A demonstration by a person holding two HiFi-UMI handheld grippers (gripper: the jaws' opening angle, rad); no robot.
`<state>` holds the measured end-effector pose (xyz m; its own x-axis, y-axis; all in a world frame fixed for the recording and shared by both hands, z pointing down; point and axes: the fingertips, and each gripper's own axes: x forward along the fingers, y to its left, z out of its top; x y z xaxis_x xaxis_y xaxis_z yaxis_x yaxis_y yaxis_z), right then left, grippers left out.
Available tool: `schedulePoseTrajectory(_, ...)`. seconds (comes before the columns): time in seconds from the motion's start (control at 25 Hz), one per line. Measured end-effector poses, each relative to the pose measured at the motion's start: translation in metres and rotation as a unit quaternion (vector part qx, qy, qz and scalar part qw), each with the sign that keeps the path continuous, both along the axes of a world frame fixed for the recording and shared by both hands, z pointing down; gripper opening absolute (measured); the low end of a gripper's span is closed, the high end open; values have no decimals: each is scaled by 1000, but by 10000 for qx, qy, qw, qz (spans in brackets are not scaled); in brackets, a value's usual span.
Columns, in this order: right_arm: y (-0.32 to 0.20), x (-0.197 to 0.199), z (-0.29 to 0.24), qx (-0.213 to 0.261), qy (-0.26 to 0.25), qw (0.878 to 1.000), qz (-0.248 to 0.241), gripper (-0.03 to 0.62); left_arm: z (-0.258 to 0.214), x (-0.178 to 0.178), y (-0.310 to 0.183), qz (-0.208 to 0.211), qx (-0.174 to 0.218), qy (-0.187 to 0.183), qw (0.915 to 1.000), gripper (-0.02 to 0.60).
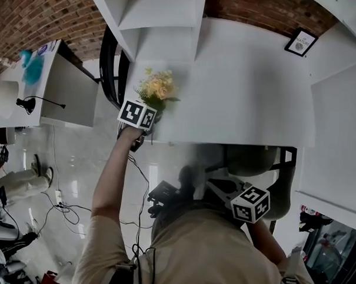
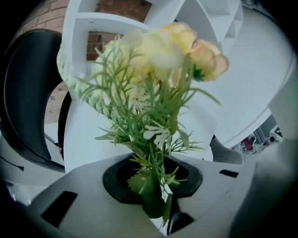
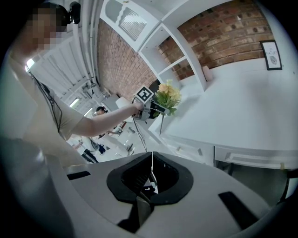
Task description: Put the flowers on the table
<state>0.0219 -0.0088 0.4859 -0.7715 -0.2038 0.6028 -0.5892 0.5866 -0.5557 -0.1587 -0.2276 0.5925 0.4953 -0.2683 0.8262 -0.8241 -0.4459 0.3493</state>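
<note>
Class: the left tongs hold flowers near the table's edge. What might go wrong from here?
1. The flowers hang close to the edge of the table; released there, they may fall to the floor.
2. The left tongs pinch only thin stems, and no vase shows, so the bunch will probably topple.

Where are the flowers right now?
Head view, upper left: the flowers are clamped by their stems in the left hand-held gripper, at the left corner of the white table, just below the white shelf unit.
</note>
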Motion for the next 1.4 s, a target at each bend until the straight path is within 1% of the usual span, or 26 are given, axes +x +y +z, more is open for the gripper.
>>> schedulePoseTrajectory(0.12, -1, 1, 1, -18, 22, 10000, 11, 23, 4, 0, -10, -39, 33, -35, 10000, 101)
schedulePoseTrajectory(0.28, -2, 4, 2, -36, 52, 10000, 51, 23, 11, -1, -21, -147, 7, 17, 9999, 104)
schedulePoseTrajectory(0.48, -3, 9, 2, -26, 92, 9999, 107, 23, 20, -5, -29, -347, -13, 15, 9994, 106)
schedulePoseTrajectory(0.64, -5, 14, 3, -46, 103, 9998, 144, 23, 23, -5, -38, -526, 51, 75, 9986, 106)
schedulePoseTrajectory(0.8, -6, 16, 4, -75, 96, 9998, 164, 23, 24, -8, -45, -659, 110, 53, 9977, 106)
schedulePoseTrajectory(1.08, -6, 19, 5, -105, 127, 9998, 84, 23, 29, -11, -57, -881, 207, 49, 9959, 107)
schedulePoseTrajectory(1.4, -4, 22, 6, -137, 171, 9997, 77, 23, 31, -32, -72, -1110, 371, -211, 9929, 113)
